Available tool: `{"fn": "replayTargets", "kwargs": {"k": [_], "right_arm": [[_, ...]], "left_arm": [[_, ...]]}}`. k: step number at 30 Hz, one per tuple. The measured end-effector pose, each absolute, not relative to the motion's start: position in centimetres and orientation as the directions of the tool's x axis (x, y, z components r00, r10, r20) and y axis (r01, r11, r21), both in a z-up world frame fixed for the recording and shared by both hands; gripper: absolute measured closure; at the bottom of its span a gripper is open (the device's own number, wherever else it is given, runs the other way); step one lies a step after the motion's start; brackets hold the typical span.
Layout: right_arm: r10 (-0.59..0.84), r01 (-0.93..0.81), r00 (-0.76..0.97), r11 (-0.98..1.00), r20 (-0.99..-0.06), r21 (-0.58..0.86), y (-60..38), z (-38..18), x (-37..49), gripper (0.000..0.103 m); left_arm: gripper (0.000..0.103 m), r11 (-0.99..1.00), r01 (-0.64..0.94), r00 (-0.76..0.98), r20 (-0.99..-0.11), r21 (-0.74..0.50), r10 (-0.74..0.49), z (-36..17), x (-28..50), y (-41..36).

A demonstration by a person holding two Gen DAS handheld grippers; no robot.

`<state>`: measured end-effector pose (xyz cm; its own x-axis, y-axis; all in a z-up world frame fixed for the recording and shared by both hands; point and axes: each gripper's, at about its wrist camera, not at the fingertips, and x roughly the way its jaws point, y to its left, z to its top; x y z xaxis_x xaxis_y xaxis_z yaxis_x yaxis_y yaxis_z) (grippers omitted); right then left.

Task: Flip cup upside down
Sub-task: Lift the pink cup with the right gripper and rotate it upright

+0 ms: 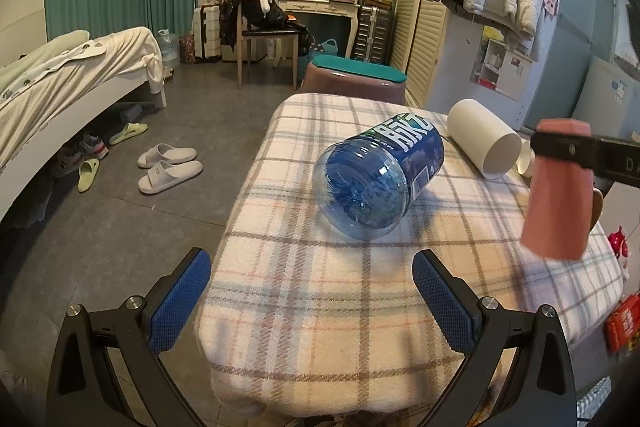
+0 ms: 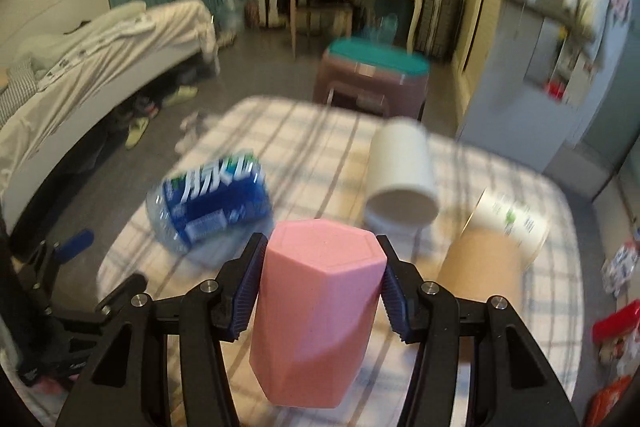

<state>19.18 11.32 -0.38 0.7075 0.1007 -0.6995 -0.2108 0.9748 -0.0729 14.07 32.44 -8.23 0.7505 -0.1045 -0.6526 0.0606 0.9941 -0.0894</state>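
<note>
My right gripper (image 2: 322, 285) is shut on a pink faceted cup (image 2: 316, 311) and holds it above the plaid-covered table (image 2: 500, 327), closed base up and toward the camera. The right wrist view is blurred by motion. In the left wrist view the pink cup (image 1: 558, 187) hangs at the right edge in the right gripper's black jaw, above the table (image 1: 320, 307). My left gripper (image 1: 312, 295) is open and empty, low over the table's near left corner.
A blue water bottle (image 1: 380, 175) lies on its side mid-table, also seen in the right wrist view (image 2: 212, 199). A white cup (image 1: 484, 139) lies on its side behind it. A brown-and-white paper cup (image 2: 496, 247) lies at the right. A stool (image 1: 356, 79) stands beyond the table.
</note>
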Motion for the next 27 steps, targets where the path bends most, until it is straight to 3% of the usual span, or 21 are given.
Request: {"fn": "replayTargets", "kwargs": {"k": [18, 27], "right_arm": [[0.096, -0.195, 0.804, 0.975, -0.587, -0.108, 11.9, -2.9, 25.1, 0.049], [0.118, -0.232, 0.795, 0.966, -0.595, -0.118, 11.7, -4.6, 24.6, 0.049]], "left_arm": [[0.0, 0.998, 0.052, 0.723, -0.687, -0.046, -0.069, -9.2, 15.6, 31.5], [0.0, 0.998, 0.056, 0.71, -0.701, -0.039, -0.068, -9.7, 16.1, 30.9]]}}
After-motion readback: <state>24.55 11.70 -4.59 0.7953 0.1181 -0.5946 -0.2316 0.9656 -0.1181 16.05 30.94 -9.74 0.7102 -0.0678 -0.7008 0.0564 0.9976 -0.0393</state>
